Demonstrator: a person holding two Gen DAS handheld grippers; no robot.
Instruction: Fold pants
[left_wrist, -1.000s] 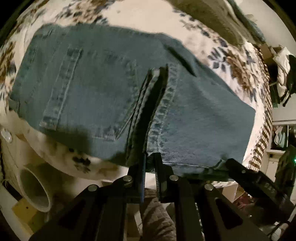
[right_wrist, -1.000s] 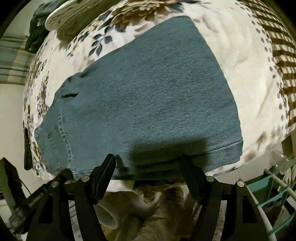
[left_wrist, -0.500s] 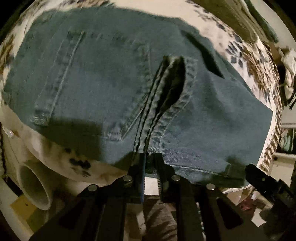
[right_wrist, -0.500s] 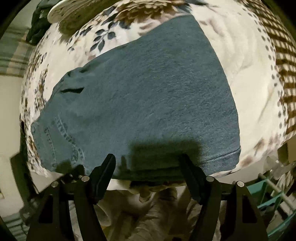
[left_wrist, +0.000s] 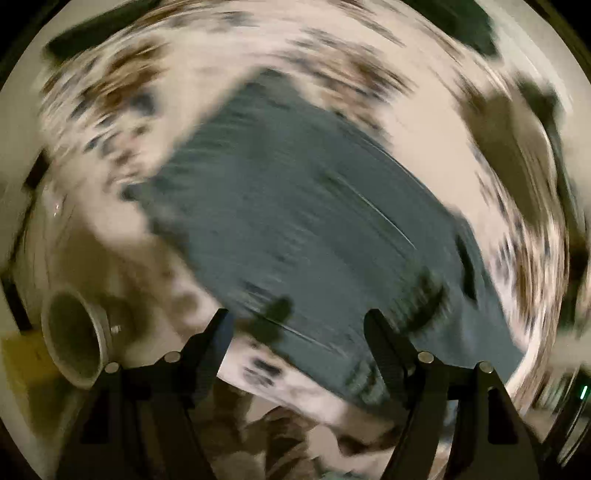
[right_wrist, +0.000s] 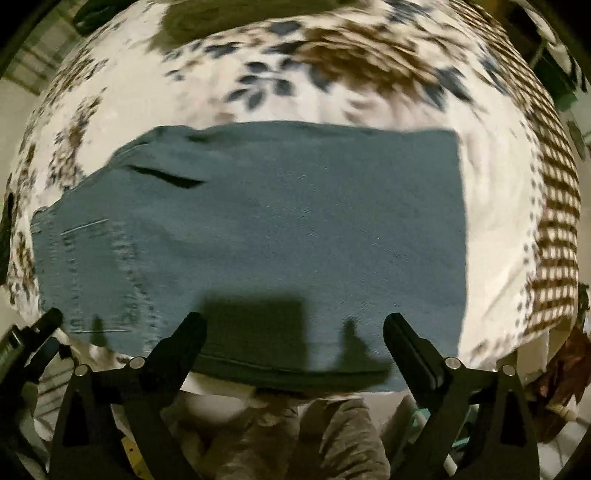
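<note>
1. A pale tube (left_wrist: 74, 343) sits beyond the bed's (right_wrist: 332, 96) near edge on my left; nothing blocks either gripper.
2. One pair of folded denim pants (right_wrist: 266, 229) lies flat along that edge, a soft blue rectangle on floral bedding.
3. My left gripper (left_wrist: 295, 325) and right gripper (right_wrist: 295, 332) both gape wide, holding nothing.

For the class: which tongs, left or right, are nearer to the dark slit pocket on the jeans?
Left, probably. The left tongs hang open off the jeans' pocket-side end, nearer the slit pocket; the right tongs hang open at the near edge, toward mid-length.
</note>
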